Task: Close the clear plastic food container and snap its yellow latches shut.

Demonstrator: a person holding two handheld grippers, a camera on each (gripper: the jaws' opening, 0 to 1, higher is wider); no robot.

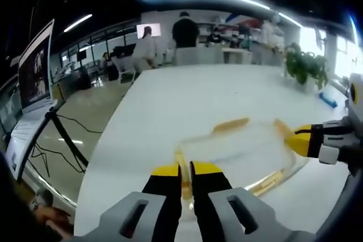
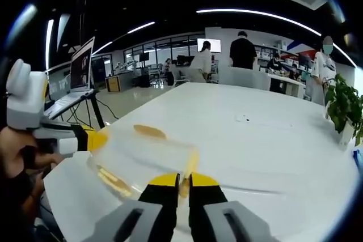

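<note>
Box [image 1: 238, 148] on white counter [image 1: 187, 94], lid down; my left tongs [image 1: 186, 169] and right tongs [image 2: 185, 181] each pinch an end latch [image 1: 180, 168], jaws nearly together; uneven squeeze could skid the box or leave a latch unsnapped.

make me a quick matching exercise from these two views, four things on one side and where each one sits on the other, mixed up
Things:
1. clear plastic food container
2. open laptop on a stand
3. green potted plant
4. left gripper

Places:
A. far right part of the white table
B. off the table's left side
C. closed on a yellow latch at the container's near end
D. on the white table between the two grippers

Pairs: 1-D, 2-B, 3-A, 4-C
</note>
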